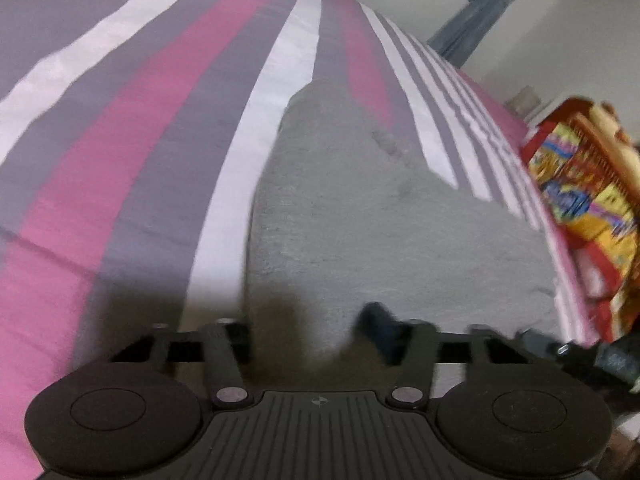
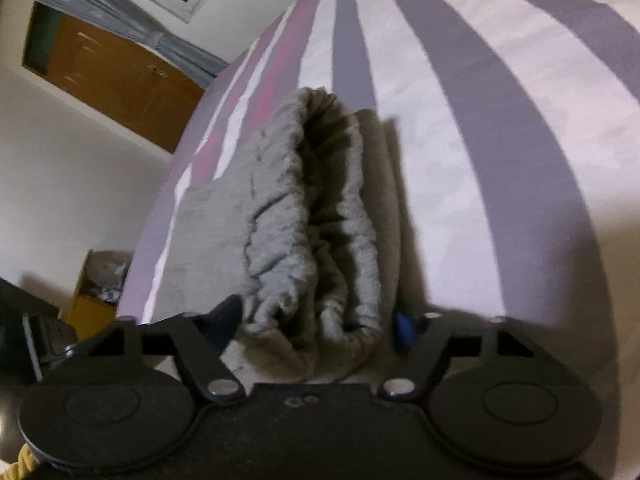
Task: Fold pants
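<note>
Grey pants (image 1: 360, 208) lie on a bed with a pink, grey and white striped sheet (image 1: 140, 128). In the left wrist view my left gripper (image 1: 308, 328) is low over the near end of the pants; cloth lies between its jaws and only the right fingertip (image 1: 380, 320) shows. In the right wrist view my right gripper (image 2: 320, 328) has the gathered elastic waistband (image 2: 320, 240) of the pants bunched between its blue-tipped fingers (image 2: 402, 330), which are set fairly wide apart.
A bright red and yellow patterned cloth (image 1: 580, 200) lies off the bed's right edge in the left wrist view. In the right wrist view a brown door (image 2: 112, 76), a white wall and a yellow box (image 2: 96, 292) stand beyond the bed's left edge.
</note>
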`<action>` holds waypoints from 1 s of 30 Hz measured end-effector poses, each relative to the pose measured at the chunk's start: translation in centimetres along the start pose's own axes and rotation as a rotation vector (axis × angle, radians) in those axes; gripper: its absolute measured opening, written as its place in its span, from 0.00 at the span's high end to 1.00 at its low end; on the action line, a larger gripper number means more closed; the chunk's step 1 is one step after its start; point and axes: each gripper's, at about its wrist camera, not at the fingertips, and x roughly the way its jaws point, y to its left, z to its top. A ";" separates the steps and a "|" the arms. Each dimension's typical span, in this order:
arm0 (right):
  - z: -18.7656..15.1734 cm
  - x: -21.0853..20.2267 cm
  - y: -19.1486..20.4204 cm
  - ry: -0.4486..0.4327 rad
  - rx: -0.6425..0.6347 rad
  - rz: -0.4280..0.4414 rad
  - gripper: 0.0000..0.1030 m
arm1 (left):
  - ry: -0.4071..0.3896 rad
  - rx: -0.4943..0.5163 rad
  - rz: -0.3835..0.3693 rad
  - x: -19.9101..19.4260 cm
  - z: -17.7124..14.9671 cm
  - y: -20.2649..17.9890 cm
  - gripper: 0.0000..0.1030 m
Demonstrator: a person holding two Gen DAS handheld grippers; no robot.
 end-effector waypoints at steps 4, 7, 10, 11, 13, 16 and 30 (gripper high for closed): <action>0.1 -1.1 0.9 -0.008 -0.042 0.048 0.43 | -0.021 0.033 -0.024 -1.1 0.1 -1.1 0.74; 0.5 -0.2 1.0 0.011 -0.048 0.008 0.40 | -0.019 0.053 0.015 -0.1 0.2 -1.6 0.74; 0.7 1.4 0.9 0.023 -0.045 0.004 0.39 | -0.032 0.065 0.049 0.5 0.2 -2.4 0.74; 0.6 1.4 1.4 0.014 -0.053 -0.011 0.40 | -0.043 0.064 0.053 0.1 0.1 -2.7 0.75; 0.4 0.3 2.2 -0.019 -0.052 0.006 0.47 | -0.081 0.076 0.058 -1.1 0.0 -3.4 0.76; 0.9 -1.7 3.2 -0.084 -0.049 0.078 0.52 | -0.119 0.073 0.031 -2.3 0.7 -4.6 0.76; 11.0 -3.3 7.9 -0.234 -0.149 0.176 0.52 | -0.279 0.137 -0.009 -3.7 11.5 -10.3 0.76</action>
